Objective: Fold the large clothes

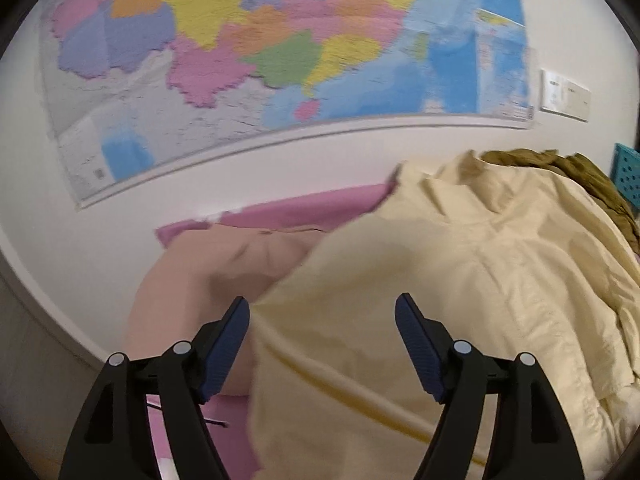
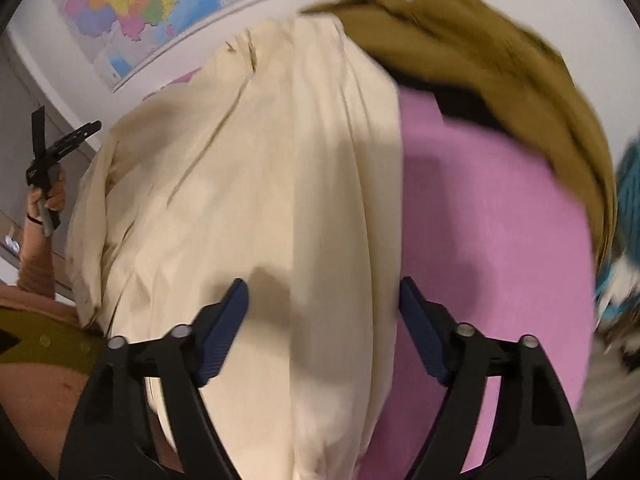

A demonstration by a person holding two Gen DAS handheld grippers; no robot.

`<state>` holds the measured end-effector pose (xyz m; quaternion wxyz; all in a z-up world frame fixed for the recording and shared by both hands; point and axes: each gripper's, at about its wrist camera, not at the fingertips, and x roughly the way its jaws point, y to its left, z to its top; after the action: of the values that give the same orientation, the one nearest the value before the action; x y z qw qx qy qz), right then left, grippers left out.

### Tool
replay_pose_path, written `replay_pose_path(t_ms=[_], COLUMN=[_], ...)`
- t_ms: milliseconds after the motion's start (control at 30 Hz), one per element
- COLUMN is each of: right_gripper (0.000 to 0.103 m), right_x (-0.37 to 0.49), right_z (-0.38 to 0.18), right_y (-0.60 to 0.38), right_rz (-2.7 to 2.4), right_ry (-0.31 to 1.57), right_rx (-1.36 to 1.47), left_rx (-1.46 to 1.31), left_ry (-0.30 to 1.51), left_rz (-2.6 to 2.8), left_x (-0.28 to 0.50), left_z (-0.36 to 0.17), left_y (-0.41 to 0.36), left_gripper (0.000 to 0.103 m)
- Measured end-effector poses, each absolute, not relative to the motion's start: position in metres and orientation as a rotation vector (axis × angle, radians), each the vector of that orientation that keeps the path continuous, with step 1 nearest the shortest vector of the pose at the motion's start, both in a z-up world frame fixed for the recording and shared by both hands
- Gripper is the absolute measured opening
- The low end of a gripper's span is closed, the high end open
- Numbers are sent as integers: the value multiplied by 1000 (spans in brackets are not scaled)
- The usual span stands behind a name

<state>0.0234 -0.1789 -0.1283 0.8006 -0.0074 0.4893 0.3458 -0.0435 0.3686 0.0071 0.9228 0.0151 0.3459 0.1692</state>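
Left tongs [image 1: 322, 308] hanging released above the cream garment [image 1: 460, 300], gripping nothing. Right tongs [image 2: 324, 292] also gaping wide over the same cloth, empty. Garment lying spread across the pink surface [image 2: 500, 220], touching an olive garment [image 2: 500, 68] at its far end. Map [image 1: 260, 40] hanging behind.

white room with a map

a big coloured wall map [image 1: 260, 52] hung on the white wall [image 1: 120, 248], a switch plate [image 1: 565, 97] beside it.
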Motion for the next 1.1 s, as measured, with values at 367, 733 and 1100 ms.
replay_pose_path(t_ms=[367,733,1100], right_gripper=[3,39,70], right_x=[23,95,2], right_z=[7,-88,-131], right_y=[-190,-219,-289], right_rz=[511,363,516], right_ry=[700,874,850], right_rx=[-186,19,609], left_rx=[93,59,51], left_ry=[740,851,784], left_rz=[171,134,78], left_x=[-9,-1,-7], left_z=[-10,-44,-22], left_y=[309,304,284], left_gripper=[73,73,74])
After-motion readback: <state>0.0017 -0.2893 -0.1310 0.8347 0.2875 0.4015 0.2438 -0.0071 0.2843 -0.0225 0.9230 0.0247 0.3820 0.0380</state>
